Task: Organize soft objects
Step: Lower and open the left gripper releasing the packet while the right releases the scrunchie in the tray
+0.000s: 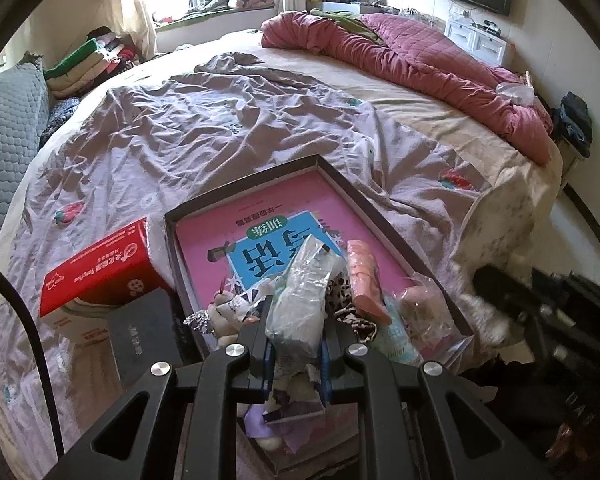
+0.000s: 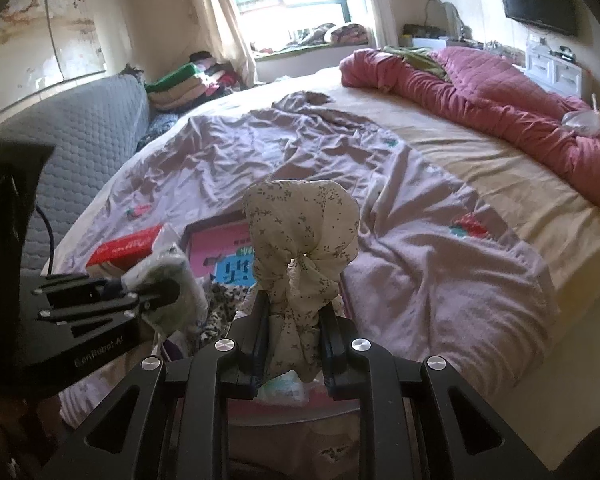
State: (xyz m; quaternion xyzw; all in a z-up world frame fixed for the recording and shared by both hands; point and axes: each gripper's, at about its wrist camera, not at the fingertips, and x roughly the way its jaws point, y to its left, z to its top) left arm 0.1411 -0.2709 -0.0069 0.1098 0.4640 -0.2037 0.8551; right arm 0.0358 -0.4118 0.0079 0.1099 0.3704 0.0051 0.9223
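Left gripper [image 1: 296, 354] first: my fingers are closed down to a narrow gap on a crinkly plastic packet [image 1: 300, 300], which stands up from between them. Straight ahead of the fingertips sits the shallow box [image 1: 384, 216], on the mauve sheet [image 1: 204, 128], with a pink book [image 1: 236, 236] flat inside it. Small soft bits are heaped at the box's near end, right around my fingertips, a peach sponge [image 1: 366, 280] just to their right. A red carton [image 1: 100, 266] lies off to the left, outside the box.

Right gripper [image 2: 294, 338] now: fingers pinched on a cream floral cloth bundle [image 2: 302, 236], clamped at its lower end, with the bulk ballooning above the fingertips. Beyond it lies the same box, partly hidden.
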